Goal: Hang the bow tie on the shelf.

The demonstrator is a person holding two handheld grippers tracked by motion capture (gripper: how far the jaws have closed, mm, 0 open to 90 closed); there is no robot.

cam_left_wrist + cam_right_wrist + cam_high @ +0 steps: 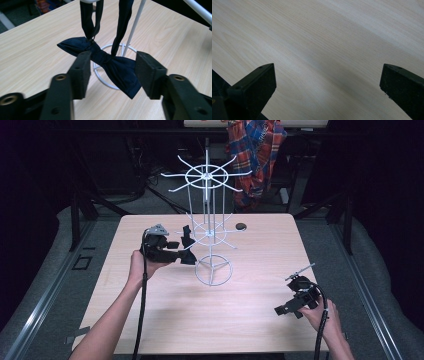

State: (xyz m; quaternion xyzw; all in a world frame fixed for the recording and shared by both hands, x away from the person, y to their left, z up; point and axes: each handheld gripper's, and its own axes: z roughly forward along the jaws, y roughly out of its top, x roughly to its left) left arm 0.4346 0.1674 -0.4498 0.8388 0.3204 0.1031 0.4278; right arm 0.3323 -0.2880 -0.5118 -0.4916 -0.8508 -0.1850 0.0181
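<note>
at the wire rack (210,227) mid-table, the navy bow tie (107,62) is hanging by its strap from a lower arm. the left gripper (112,75) is flanking it, jaws parted, pads not pressing, likely letting the hook carry it. the right gripper (327,82) is idling wide open over bare table (324,32) near the right edge. open room is lying all round the rack's base ring.

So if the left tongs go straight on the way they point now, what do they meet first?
Most likely the dark blue bow tie, which hangs by its strap from the white wire rack and already lies between the open left tongs. Behind it comes the rack's ring base, though depth is hard to judge.
</note>
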